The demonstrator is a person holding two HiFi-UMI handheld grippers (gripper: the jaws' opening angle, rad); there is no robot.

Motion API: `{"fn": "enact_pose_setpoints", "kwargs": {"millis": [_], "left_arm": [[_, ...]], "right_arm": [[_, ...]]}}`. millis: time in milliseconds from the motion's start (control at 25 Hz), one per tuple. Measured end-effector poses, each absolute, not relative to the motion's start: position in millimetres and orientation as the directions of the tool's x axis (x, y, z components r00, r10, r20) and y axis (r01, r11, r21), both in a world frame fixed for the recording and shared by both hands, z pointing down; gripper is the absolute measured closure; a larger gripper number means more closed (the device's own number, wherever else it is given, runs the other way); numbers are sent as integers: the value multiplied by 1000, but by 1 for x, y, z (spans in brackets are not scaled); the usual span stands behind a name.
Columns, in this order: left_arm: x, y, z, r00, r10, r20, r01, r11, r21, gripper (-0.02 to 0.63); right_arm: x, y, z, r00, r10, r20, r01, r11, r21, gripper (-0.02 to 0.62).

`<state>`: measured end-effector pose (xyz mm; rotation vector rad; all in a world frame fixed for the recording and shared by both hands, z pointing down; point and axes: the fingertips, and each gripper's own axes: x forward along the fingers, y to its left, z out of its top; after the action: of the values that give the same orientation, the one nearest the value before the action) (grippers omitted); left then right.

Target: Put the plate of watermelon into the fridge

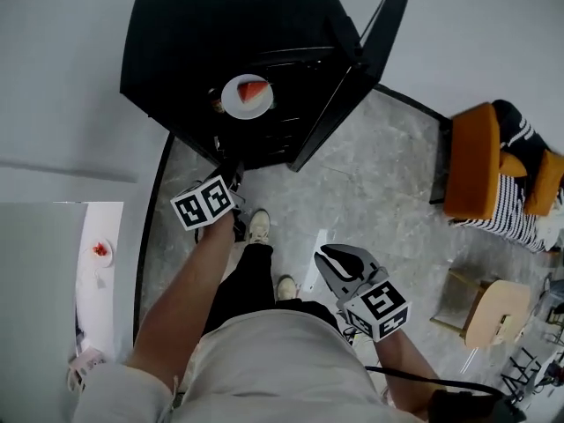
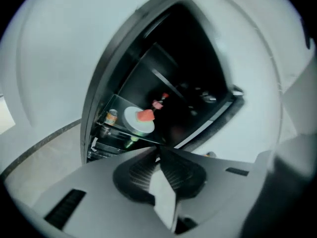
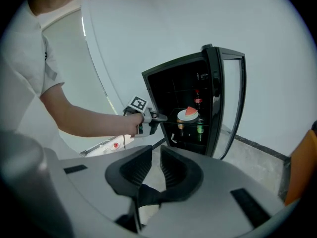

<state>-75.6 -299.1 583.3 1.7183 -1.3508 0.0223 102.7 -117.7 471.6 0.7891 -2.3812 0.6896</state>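
From the head view, the plate (image 1: 246, 96) with its watermelon (image 1: 254, 90) wedge sits inside the black fridge (image 1: 176, 51), whose door (image 1: 352, 77) is swung wide. The left claw (image 1: 235, 171) hangs just outside the opening. The right claw (image 1: 328, 256) is well back over the pale stone floor (image 1: 379, 174), with an orange chair (image 1: 476, 161) off to one side.

In the left gripper view, that claw's tips meet with nothing between them. The plate lies on a glass shelf (image 2: 115, 105) near a can (image 2: 112, 117).

In the right gripper view, the jaws stand a slit apart and empty, and bottles (image 3: 198, 99) share the shelves.

I'd guess the plate is stiff, light, slick and breakable. The wedge could slide if it is tipped, so pinch the near rim and keep it level.
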Motion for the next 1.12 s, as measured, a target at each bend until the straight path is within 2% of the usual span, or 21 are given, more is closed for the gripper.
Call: {"fn": "enact_pose_setpoints", "kwargs": {"millis": [120,280,480,800,1120], "left_arm": [[-65,-254,550,447,-759,474,-773,-61,632,594],[-43,-181,501,540,-740,402,-730,-173,662,594],[-17,-77,453,631,-681,371,-723,-342,601,595],[4,61,403,700,-596,395,-704,-482,521,594],[-8,126,364,752,-555,355,-655,-570,497,594]], "right_arm": [[109,-94,464,-697,-383,607,-631,730,-264,534],[121,-55,448,-712,-394,582,-611,756,-235,535],[138,-1,439,-725,-395,565,-592,776,-216,551],[146,58,416,-741,-404,536,-579,789,-206,566],[112,102,399,-752,-415,512,-573,795,-197,568]]}}
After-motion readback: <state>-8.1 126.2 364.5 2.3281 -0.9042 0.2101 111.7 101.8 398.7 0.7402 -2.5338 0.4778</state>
